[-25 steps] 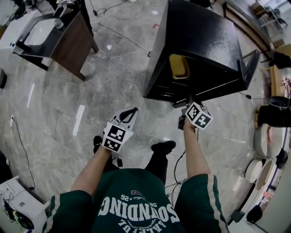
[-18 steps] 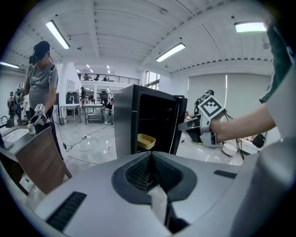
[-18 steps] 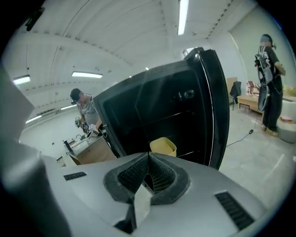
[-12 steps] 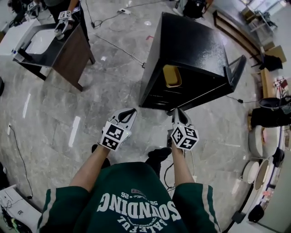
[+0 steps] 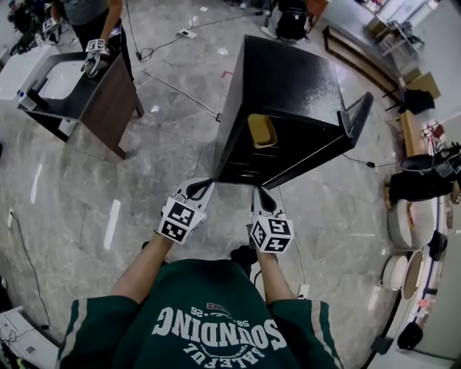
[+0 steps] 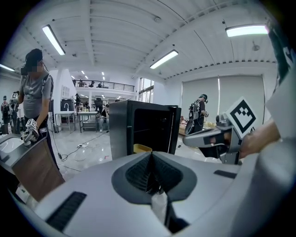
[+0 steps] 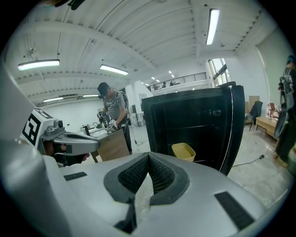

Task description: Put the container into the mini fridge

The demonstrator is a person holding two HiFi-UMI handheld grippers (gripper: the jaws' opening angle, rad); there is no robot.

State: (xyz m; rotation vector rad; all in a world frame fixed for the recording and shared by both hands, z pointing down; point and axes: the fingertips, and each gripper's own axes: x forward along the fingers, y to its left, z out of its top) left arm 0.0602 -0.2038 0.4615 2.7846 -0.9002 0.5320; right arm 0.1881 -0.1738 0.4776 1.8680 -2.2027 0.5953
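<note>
Grey marbled floor tiles (image 5: 65,187) spread out beneath you in a bright, open workshop. Closest to you, your left gripper (image 5: 207,184) and your right gripper (image 5: 258,190) are held side by side, both pointing forward at the fridge. In the left gripper view your left fingers (image 6: 159,173) are pressed together with nothing between them. In the right gripper view your right fingers (image 7: 138,176) are closed on nothing too.

Just past their tips stands the black box-shaped mini fridge (image 5: 288,79), its door (image 5: 358,115) swung wide on your right. The yellow open-topped plastic container (image 5: 262,130) sits inside the open compartment, low down and apart from both grippers.

Farther off on your left is a brown-sided surface with a dark top (image 5: 108,97). A person in a grey shirt (image 5: 86,11) stands at its far side.
</note>
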